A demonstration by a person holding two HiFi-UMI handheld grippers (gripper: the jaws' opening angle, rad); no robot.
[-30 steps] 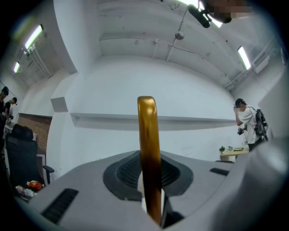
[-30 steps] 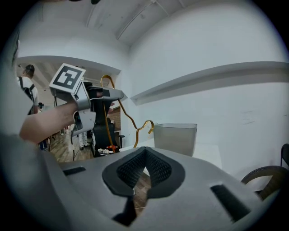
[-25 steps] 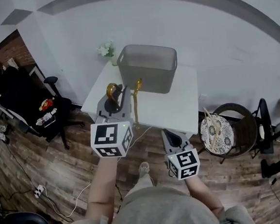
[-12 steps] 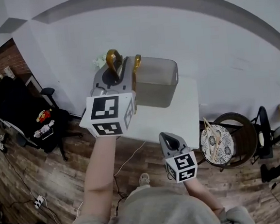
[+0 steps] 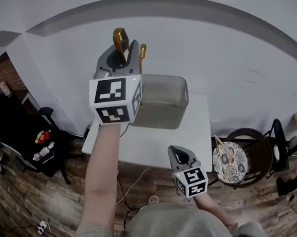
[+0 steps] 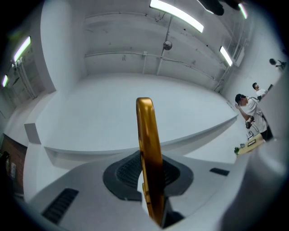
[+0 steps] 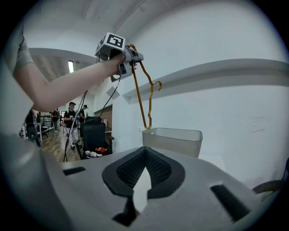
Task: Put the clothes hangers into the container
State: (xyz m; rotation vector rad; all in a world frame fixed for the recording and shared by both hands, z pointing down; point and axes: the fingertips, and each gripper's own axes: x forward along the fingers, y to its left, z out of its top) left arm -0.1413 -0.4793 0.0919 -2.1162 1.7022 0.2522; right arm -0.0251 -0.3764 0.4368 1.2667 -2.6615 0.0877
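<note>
My left gripper (image 5: 122,54) is raised high above the grey plastic container (image 5: 181,89), shut on a thin gold clothes hanger (image 5: 120,39). In the left gripper view the gold hanger (image 6: 149,153) stands edge-on between the dark pads (image 6: 124,173). From the right gripper view, the hanger (image 7: 143,97) dangles from the left gripper (image 7: 134,55), its lowest end just above the container's (image 7: 173,140) rim. My right gripper (image 5: 179,152) hangs low by the front edge of the white table (image 5: 156,143), shut with nothing between its fingers; its pads (image 7: 128,169) meet at the tips.
A round stool (image 5: 244,151) with a patterned plate and wooden utensils stands right of the table. A black office chair (image 5: 13,135) with clutter is at the left. A cable runs along the wooden floor. People stand far off (image 7: 71,115).
My left gripper has lifted the gold hanger from table height to well above the container. The right gripper has stayed low near the table's front.
</note>
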